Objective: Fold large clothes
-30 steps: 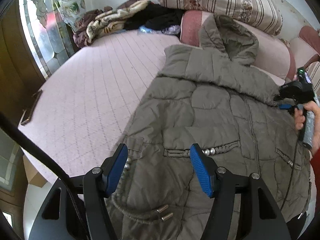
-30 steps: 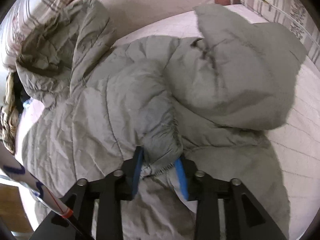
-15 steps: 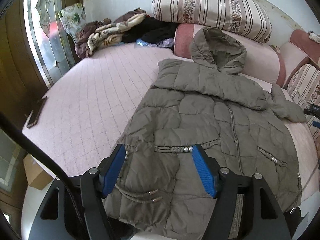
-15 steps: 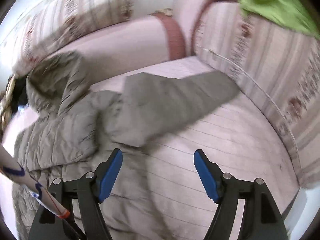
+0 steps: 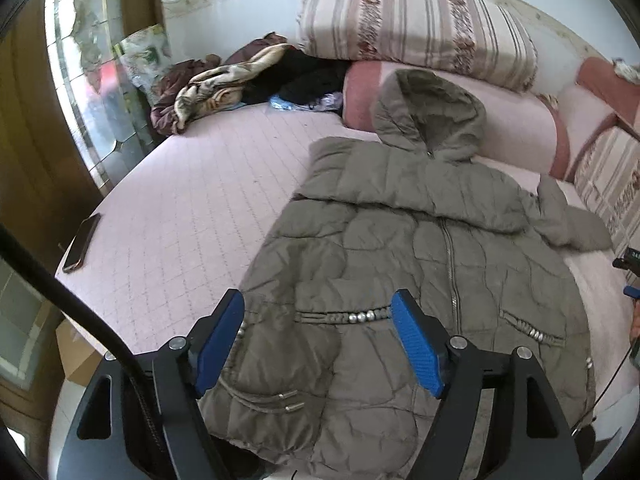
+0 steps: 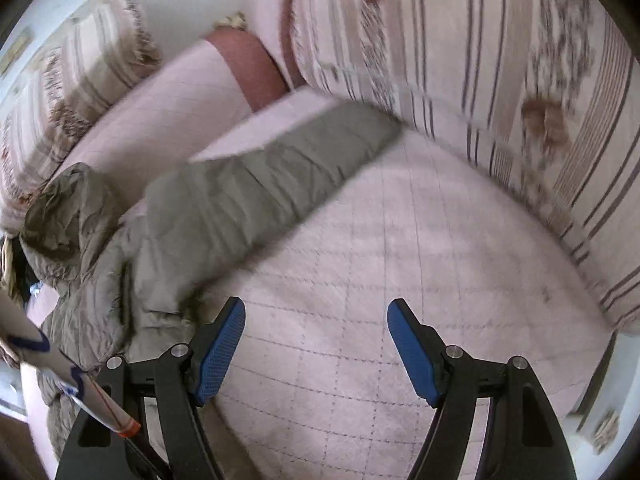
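Observation:
An olive-green hooded puffer coat [image 5: 400, 264] lies front-up on the pink quilted bed [image 5: 192, 216], hood towards the pillows. One sleeve is folded across its chest; the other sleeve [image 6: 280, 176] stretches out flat to the right. My left gripper [image 5: 318, 340] is open and empty, hovering above the coat's lower hem. My right gripper [image 6: 316, 344] is open and empty over bare bed, just right of the coat's side. The right gripper's edge shows in the left wrist view [image 5: 630, 260].
A phone [image 5: 82, 242] lies near the bed's left edge. A heap of clothes and blankets [image 5: 248, 80] sits at the back left. Striped bolsters [image 5: 416, 28] and a striped cushion [image 6: 500, 80] line the back and right. A cardboard box [image 5: 76, 356] stands on the floor.
My right gripper has let go of the sleeve, opened and drawn back to the right; the sleeve now lies stretched out. My left gripper has pulled back and up from the coat.

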### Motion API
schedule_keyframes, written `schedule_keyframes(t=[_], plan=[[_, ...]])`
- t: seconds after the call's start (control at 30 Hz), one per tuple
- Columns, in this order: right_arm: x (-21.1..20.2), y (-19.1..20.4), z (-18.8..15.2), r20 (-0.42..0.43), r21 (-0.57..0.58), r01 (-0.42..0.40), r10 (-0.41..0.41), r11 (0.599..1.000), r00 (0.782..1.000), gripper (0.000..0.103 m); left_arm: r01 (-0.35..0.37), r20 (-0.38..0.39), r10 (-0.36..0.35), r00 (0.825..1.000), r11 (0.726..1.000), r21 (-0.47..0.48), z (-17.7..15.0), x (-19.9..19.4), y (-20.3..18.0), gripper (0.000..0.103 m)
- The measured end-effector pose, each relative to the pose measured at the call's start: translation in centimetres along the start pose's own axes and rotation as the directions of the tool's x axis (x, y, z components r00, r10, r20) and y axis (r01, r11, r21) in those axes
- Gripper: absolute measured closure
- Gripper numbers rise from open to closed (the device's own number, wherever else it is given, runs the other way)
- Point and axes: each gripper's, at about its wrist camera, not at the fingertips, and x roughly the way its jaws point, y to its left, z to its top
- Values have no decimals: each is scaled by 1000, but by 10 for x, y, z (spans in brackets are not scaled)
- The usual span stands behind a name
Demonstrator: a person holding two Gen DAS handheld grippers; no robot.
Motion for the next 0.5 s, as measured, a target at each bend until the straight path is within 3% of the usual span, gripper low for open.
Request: schedule_keyframes(t=[0.1,0.27,0.5], plan=[[19,-14,1,-27,65,-44,45,997,999,25,0,-10,0,1000,999,45,-1,12,-15,28],[51,-20,13,-27,91,-45,47,995,999,26,15,-57,-8,998,994,109,-1,38,-40,28],[101,-27,60,-24,190,-57,63,980,998,27,35,-104,-21,994,990,135,-2,66,-55,28]])
